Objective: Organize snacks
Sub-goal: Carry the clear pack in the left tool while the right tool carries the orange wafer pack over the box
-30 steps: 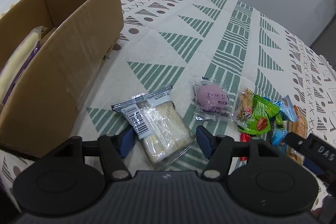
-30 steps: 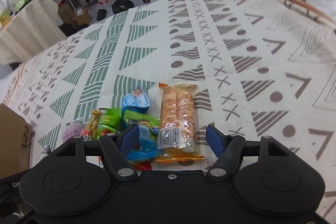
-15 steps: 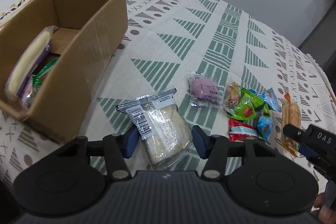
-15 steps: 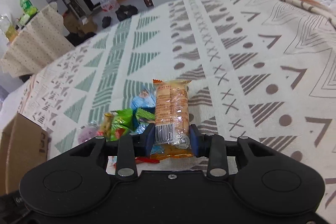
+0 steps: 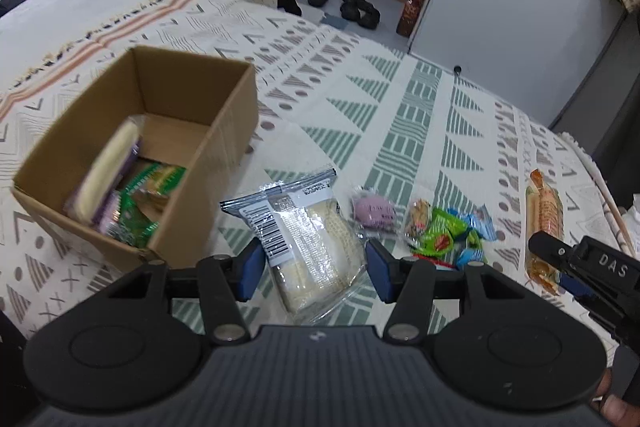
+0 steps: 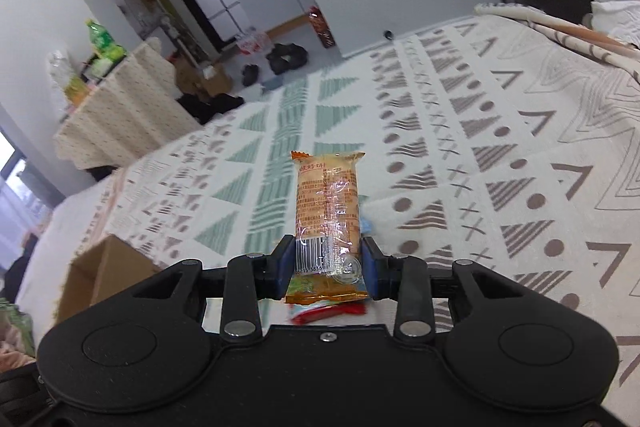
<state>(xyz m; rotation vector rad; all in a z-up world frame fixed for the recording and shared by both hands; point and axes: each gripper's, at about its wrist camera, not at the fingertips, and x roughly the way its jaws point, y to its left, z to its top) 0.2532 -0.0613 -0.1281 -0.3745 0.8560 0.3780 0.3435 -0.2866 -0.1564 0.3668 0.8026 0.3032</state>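
My right gripper (image 6: 327, 261) is shut on an orange biscuit pack (image 6: 327, 211) and holds it lifted above the patterned cloth; the pack (image 5: 544, 215) and the gripper (image 5: 568, 267) also show at the right of the left wrist view. My left gripper (image 5: 315, 263) stands around a clear pack of pale wafers (image 5: 308, 247), its blue pads close to the wrapper's sides; it looks lifted. The open cardboard box (image 5: 224, 131) at left holds a cream and purple pack (image 5: 108, 167) and green packs (image 5: 148, 195).
A purple bun pack (image 5: 374, 213) and a heap of green, blue and red small snacks (image 5: 444, 233) lie on the cloth between the grippers. The box corner (image 6: 108, 271) shows at lower left of the right wrist view. A red wrapper (image 6: 328, 311) lies under the right gripper.
My right gripper closed on the orange biscuit pack and lifted it off the cloth. My left gripper narrowed around the wafer pack and rose, so the box's inside came into view.
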